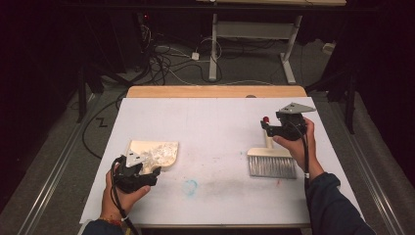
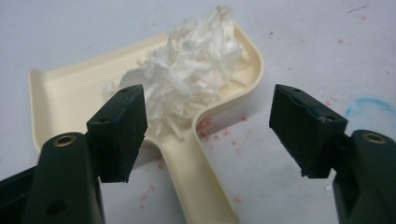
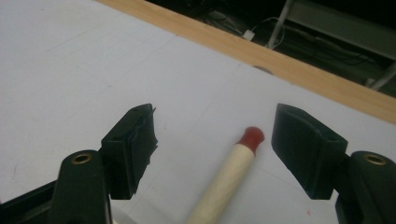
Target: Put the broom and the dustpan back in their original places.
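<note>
The cream plastic dustpan [image 2: 154, 93] heaped with white shreds [image 2: 196, 70] lies near the white-covered bench's [image 1: 215, 127] left edge, its handle between the left gripper's [image 2: 208, 135] parted fingers, untouched. The cream, red-tipped brush [image 3: 229, 182] lies between the right gripper's [image 3: 212, 149] spread fingers; open surface lies between.

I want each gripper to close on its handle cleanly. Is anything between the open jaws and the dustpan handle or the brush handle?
Nothing visible: the cream plastic dustpan handle and the red-tipped wooden brush handle lie bare between open jaws.
</note>
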`<act>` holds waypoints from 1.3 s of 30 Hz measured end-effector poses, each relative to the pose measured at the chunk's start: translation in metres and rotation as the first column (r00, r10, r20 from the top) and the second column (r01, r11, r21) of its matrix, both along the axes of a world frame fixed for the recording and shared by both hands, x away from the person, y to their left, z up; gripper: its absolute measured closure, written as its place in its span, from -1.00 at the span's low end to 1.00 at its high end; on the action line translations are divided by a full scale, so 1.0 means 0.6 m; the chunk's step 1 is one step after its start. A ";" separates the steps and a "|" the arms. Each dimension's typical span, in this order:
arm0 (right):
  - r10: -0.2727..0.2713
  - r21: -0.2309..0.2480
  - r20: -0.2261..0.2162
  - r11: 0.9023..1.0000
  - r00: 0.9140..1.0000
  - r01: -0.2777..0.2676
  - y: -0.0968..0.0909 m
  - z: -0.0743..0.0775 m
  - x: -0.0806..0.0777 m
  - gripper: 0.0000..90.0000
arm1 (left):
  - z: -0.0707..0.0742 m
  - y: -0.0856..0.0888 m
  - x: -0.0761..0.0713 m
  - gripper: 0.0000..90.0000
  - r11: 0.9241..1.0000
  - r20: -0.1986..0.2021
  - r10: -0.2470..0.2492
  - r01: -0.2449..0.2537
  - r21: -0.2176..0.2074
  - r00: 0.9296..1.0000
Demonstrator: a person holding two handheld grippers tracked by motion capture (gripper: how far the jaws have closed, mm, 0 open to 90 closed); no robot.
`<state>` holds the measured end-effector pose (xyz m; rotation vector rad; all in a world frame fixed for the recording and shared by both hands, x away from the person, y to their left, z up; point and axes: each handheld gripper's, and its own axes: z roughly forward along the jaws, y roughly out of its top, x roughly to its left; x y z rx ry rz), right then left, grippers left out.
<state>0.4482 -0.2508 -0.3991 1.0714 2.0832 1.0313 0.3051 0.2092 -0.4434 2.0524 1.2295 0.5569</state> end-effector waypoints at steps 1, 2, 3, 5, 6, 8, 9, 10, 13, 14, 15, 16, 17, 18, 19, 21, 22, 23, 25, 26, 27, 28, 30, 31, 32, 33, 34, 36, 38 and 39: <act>-0.004 -0.007 0.016 1.000 1.000 0.004 0.002 0.002 -0.004 -0.39 | 0.001 -0.002 -0.001 -0.41 1.000 0.010 -0.004 0.004 0.002 1.000; -0.006 -0.004 0.024 1.000 1.000 0.006 0.003 0.004 -0.006 -0.42 | 0.002 -0.005 -0.003 -0.42 1.000 0.026 -0.011 0.011 0.015 1.000; -0.004 0.005 0.035 1.000 0.999 0.004 0.004 0.006 -0.010 -0.43 | 0.002 -0.007 -0.004 -0.42 1.000 0.035 -0.021 0.021 0.015 0.999; -0.004 0.010 0.049 1.000 0.999 0.004 0.006 0.008 -0.014 -0.49 | 0.002 -0.011 -0.006 -0.45 0.999 0.056 -0.034 0.032 0.030 0.998; -0.004 0.012 0.053 1.000 0.999 0.003 0.008 0.009 -0.017 -0.51 | 0.002 -0.012 -0.007 -0.45 0.999 0.065 -0.041 0.039 0.038 0.997; 0.001 0.007 0.059 1.000 0.998 -0.002 0.009 0.011 -0.021 -0.52 | 0.002 -0.014 -0.009 -0.46 0.998 0.075 -0.051 0.047 0.047 0.996; -0.004 0.014 0.059 1.000 0.998 0.004 0.011 0.012 -0.024 -0.53 | 0.002 -0.014 -0.010 -0.46 0.998 0.080 -0.053 0.049 0.048 0.995; -0.001 0.013 0.066 1.000 0.998 0.000 0.010 0.012 -0.025 -0.54 | 0.002 -0.014 -0.010 -0.46 0.997 0.083 -0.057 0.053 0.050 0.995; -0.003 0.026 0.064 1.000 0.998 0.001 0.010 0.014 -0.030 -0.58 | 0.002 -0.012 -0.014 -0.49 0.997 0.110 -0.055 0.049 0.054 0.992; -0.003 0.029 0.070 1.000 0.998 0.001 0.010 0.015 -0.032 -0.59 | 0.002 -0.012 -0.015 -0.52 0.998 0.116 -0.053 0.047 0.052 0.992; -0.001 0.032 0.077 0.999 0.997 -0.001 0.010 0.016 -0.034 -0.59 | 0.002 -0.011 -0.016 -0.55 0.998 0.123 -0.051 0.045 0.052 0.991; 0.004 0.033 0.081 0.999 0.997 -0.007 0.010 0.017 -0.036 -0.59 | 0.002 -0.011 -0.017 -0.56 0.998 0.129 -0.051 0.045 0.050 0.990; 0.005 0.035 0.081 0.999 0.997 -0.008 0.011 0.018 -0.038 -0.59 | 0.001 -0.011 -0.018 -0.56 0.998 0.133 -0.052 0.045 0.050 0.990; 0.006 0.035 0.087 0.999 0.996 -0.009 0.011 0.019 -0.041 -0.59 | 0.000 -0.012 -0.019 -0.56 0.997 0.138 -0.052 0.044 0.061 0.989; 0.007 0.036 0.094 0.999 0.996 -0.010 0.011 0.020 -0.043 -0.59 | -0.001 -0.013 -0.020 -0.56 0.997 0.146 -0.052 0.044 0.062 0.988; 0.009 0.035 0.101 0.999 0.995 -0.012 0.013 0.022 -0.048 -0.59 | -0.002 -0.015 -0.022 -0.57 0.997 0.155 -0.055 0.046 0.064 0.986; 0.004 0.039 0.098 0.999 0.995 -0.008 0.014 0.023 -0.052 -0.59 | -0.003 -0.017 -0.023 -0.57 0.997 0.163 -0.056 0.045 0.067 0.985; 0.013 0.041 0.100 0.999 0.995 -0.017 0.015 0.024 -0.054 -0.59 | -0.003 -0.018 -0.024 -0.57 0.996 0.168 -0.058 0.046 0.073 0.984; 0.025 0.035 0.101 0.999 0.995 -0.028 0.018 0.025 -0.059 -0.60 | -0.006 -0.022 -0.027 -0.57 0.995 0.180 -0.063 0.048 0.089 0.982; 0.026 0.038 0.101 0.999 0.995 -0.030 0.021 0.026 -0.063 -0.60 | -0.007 -0.024 -0.027 -0.57 0.995 0.180 -0.070 0.056 0.085 0.981; 0.037 0.034 0.108 0.999 0.994 -0.041 0.023 0.027 -0.066 -0.60 | -0.008 -0.025 -0.027 -0.57 0.994 0.175 -0.078 0.064 0.085 0.981; 0.044 0.029 0.112 0.998 0.993 -0.048 0.026 0.027 -0.069 -0.60 | -0.010 -0.027 -0.027 -0.57 0.993 0.171 -0.083 0.068 0.092 0.982; 0.054 0.026 0.121 0.998 0.991 -0.057 0.030 0.029 -0.074 -0.60 | -0.011 -0.030 -0.028 -0.57 0.992 0.174 -0.089 0.072 0.102 0.981; 0.059 0.023 0.129 0.998 0.990 -0.063 0.033 0.030 -0.078 -0.60 | -0.011 -0.030 -0.028 -0.57 0.992 0.173 -0.093 0.076 0.100 0.981; 0.063 0.022 0.135 0.998 0.989 -0.067 0.035 0.031 -0.081 -0.60 | -0.011 -0.030 -0.029 -0.57 0.992 0.172 -0.094 0.079 0.095 0.981; 0.072 0.021 0.140 0.997 0.988 -0.076 0.038 0.032 -0.086 -0.60 | -0.011 -0.030 -0.029 -0.57 0.992 0.174 -0.095 0.080 0.094 0.980; 0.083 0.016 0.144 0.996 0.986 -0.086 0.041 0.033 -0.089 -0.60 | -0.011 -0.030 -0.030 -0.57 0.992 0.175 -0.096 0.080 0.097 0.980; 0.094 0.005 0.161 0.995 0.983 -0.096 0.046 0.036 -0.096 -0.59 | -0.012 -0.032 -0.031 -0.57 0.992 0.176 -0.100 0.084 0.095 0.979; 0.099 0.001 0.172 0.995 0.980 -0.101 0.049 0.039 -0.103 -0.60 | -0.011 -0.034 -0.033 -0.57 0.991 0.176 -0.104 0.087 0.102 0.979; 0.107 0.000 0.175 0.994 0.979 -0.109 0.050 0.039 -0.105 -0.60 | -0.010 -0.034 -0.034 -0.57 0.991 0.181 -0.105 0.088 0.100 0.978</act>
